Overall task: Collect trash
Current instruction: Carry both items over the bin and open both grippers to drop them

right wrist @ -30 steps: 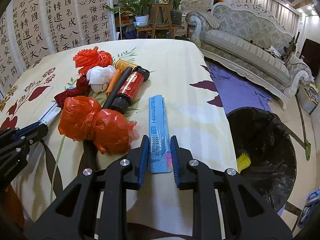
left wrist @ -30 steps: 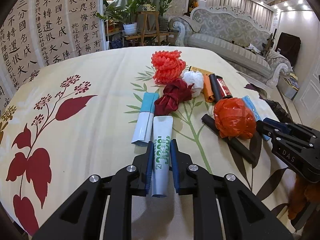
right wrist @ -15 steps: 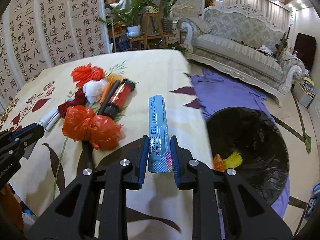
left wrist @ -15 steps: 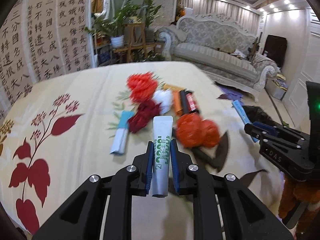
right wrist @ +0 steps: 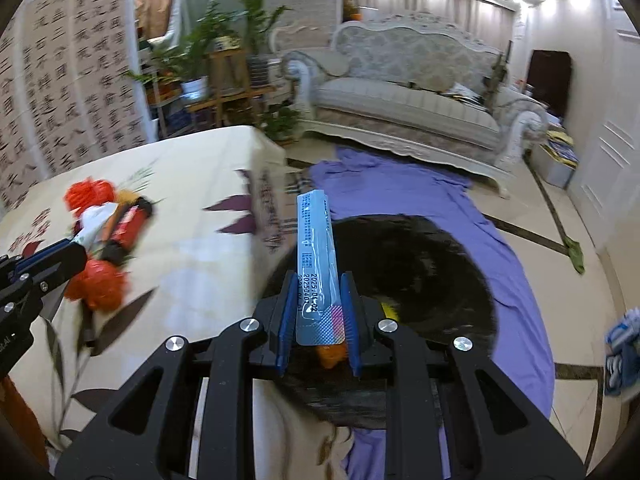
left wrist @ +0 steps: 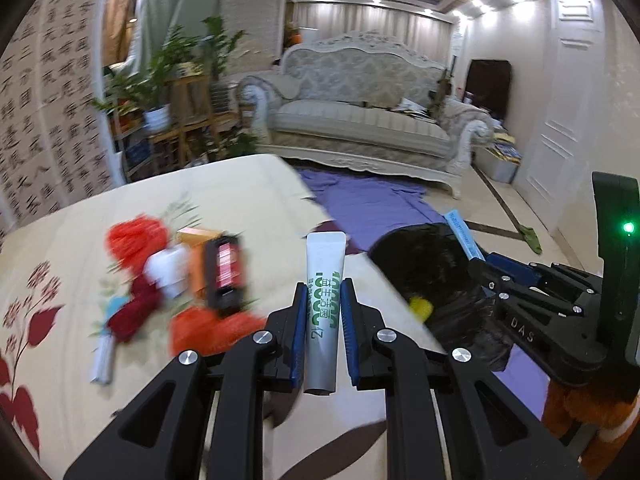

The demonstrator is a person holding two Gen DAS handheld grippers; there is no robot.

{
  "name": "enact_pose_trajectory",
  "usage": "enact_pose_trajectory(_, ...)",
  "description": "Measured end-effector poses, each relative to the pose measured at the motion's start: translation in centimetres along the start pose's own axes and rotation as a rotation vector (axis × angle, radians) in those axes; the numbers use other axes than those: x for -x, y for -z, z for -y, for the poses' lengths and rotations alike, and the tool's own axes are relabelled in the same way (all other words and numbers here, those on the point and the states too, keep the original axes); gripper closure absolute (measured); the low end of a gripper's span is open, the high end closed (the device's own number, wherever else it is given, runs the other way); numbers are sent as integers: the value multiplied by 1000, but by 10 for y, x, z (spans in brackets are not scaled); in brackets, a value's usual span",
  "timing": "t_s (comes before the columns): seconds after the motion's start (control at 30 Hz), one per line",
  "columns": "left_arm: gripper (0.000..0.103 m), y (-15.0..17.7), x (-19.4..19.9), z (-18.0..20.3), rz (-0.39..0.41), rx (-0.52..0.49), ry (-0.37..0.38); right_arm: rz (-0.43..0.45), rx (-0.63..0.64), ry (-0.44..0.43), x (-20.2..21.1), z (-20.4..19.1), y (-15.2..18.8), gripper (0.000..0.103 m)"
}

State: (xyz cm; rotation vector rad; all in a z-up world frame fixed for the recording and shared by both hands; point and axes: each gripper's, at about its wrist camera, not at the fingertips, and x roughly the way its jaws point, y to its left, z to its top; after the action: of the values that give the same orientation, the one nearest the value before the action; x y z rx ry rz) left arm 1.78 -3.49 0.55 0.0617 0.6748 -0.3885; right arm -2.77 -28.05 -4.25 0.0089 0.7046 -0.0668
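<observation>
Swinging off the flowered counter (left wrist: 240, 184) since a second ago, both grippers now head for the black bin (right wrist: 420, 264) at three o'clock: left gripper (left wrist: 324, 312) clamps the white tube (left wrist: 325, 276), right gripper (right wrist: 318, 312) the blue packet (right wrist: 316, 248). Remaining trash lies at nine o'clock; sofa (right wrist: 404, 92) beyond.

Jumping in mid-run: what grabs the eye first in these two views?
Each gripper is shut on a piece of trash: the left gripper holds a white tube with green print, and the right gripper holds a long blue packet. Beside the table, the black bin bag gapes open on the floor below the packet.
</observation>
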Motion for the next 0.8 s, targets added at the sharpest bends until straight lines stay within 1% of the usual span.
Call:
enact_pose_trajectory(0.17,85,-12,-27,35,-4,-51,22,2,-44,37,-10,29,0,81)
enact_pose_trajectory(0.33,85,-21,-52,60,-11,-110,16,-2,-80,53,-19,50,1,81)
enact_pose_trajectory(0.53,85,-24,-81,76,-44,-140,12,-14,-105,57,-35,69,2,81)
enact_pose_trajectory(0.6,83,-26,-90,79,-47,-145,9,-18,-111,56,-39,74,3,81)
enact_pose_trajectory(0.63,80,-26,-91,79,-50,-142,2,-20,-115,56,-42,76,3,80)
enact_pose_trajectory(0.67,76,-27,-95,79,-61,-136,-8,-22,-122,59,-44,78,4,77)
enact_pose_trajectory(0.7,65,-27,-98,79,-71,-125,-12,-26,-128,62,-45,79,6,71)
enact_pose_trajectory(0.77,51,-27,-100,75,-77,-100,-19,-24,-144,69,-45,84,7,65)
enact_pose_trajectory(0.8,50,-27,-99,73,-74,-91,-23,-22,-149,72,-44,86,7,64)
